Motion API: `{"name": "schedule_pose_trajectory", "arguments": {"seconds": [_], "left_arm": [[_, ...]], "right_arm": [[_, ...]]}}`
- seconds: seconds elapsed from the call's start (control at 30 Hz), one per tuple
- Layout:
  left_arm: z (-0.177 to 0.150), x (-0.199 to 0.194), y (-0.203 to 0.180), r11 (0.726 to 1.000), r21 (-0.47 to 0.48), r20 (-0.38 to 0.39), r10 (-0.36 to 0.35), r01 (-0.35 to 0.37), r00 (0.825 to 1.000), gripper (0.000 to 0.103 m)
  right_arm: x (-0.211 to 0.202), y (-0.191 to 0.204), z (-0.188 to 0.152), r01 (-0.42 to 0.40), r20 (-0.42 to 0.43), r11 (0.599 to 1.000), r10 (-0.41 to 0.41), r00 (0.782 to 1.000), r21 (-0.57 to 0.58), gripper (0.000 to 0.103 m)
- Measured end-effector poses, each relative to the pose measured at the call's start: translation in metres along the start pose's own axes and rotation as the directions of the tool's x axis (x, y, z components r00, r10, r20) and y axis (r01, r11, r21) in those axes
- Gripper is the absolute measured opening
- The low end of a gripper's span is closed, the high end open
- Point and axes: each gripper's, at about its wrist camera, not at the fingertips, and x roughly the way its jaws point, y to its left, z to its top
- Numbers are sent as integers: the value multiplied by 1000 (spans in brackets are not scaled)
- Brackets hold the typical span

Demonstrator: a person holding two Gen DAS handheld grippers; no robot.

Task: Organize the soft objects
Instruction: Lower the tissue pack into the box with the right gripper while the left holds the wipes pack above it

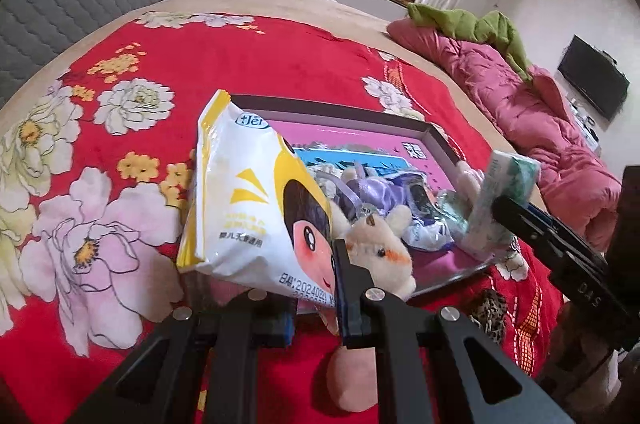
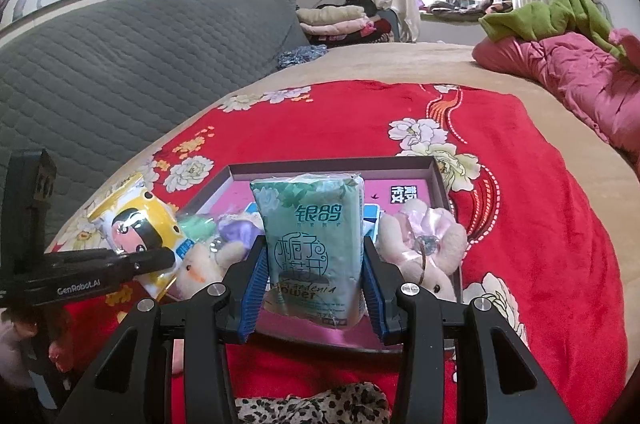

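A: Holding both packs over the tray (image 2: 436, 171) on the bed (image 2: 540, 224), are they?

B: Yes. The left hand-held gripper (image 1: 316, 308) is pinched narrow on the yellow wipes pack (image 1: 256, 199), at the tray's nine o'clock edge. The right hand-held gripper (image 2: 316, 284) clamps the green tissue pack (image 2: 316, 244) upright, near six o'clock.

A: What's done already?

B: A cream plush (image 1: 380, 252), a pink plush (image 2: 428, 244) and a purple bag (image 1: 384, 191) lie inside. I'd judge only these two packs remain, neither released yet.
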Motion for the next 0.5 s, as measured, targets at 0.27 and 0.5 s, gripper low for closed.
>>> {"name": "schedule_pose_trajectory", "arguments": {"seconds": [0.27,0.5], "left_arm": [[2,6,2,999,-20,-19,-45,44,999,16],[2,10,6,995,-53,-39,-90,88,995,16]], "right_arm": [[11,1,1,0,-24,1000,0,1000,-3,45],[21,1,0,2,-50,1000,-2,999,-9,45]]}}
